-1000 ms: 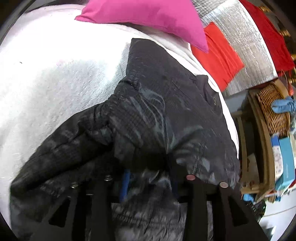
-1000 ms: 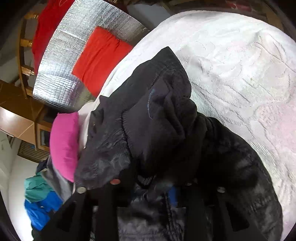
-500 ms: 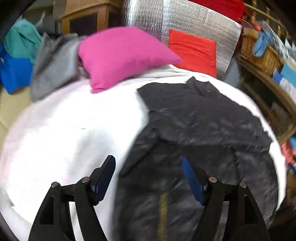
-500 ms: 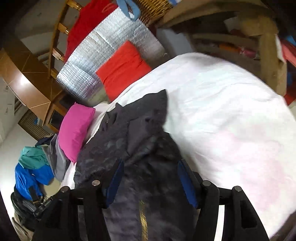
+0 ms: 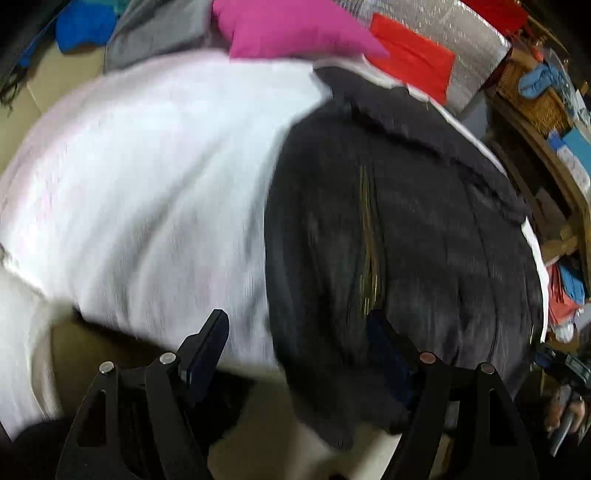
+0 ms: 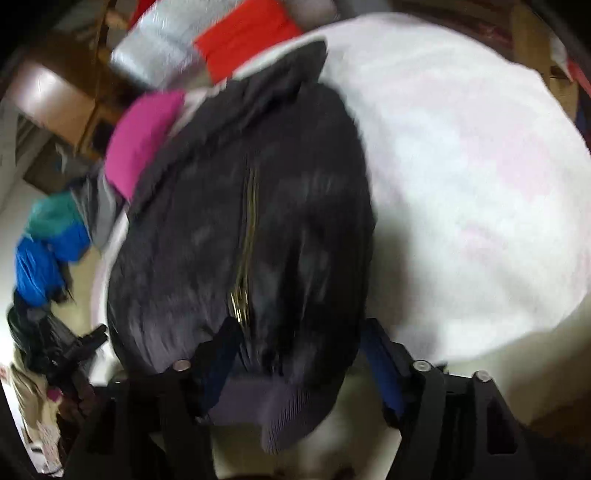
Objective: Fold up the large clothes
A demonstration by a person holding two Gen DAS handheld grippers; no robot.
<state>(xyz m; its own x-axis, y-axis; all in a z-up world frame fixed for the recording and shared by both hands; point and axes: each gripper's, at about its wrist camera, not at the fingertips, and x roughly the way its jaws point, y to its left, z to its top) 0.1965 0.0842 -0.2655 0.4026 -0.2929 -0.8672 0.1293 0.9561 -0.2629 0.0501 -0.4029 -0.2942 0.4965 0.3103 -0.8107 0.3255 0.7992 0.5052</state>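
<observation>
Covering bed: white blanket (image 5: pixel 155 192) | dark jacket (image 5: pixel 406 240) | pink pillow (image 5: pixel 291 29)

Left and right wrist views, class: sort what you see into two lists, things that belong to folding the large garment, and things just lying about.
Belongs to the job:
- dark padded jacket with a brass zip, spread out
- white textured bedcover beneath it
- left gripper, open
- right gripper, jaws opening, jacket hem between them

Lying about:
- pink cushion
- red cushion
- silver quilted panel
- wicker basket
</observation>
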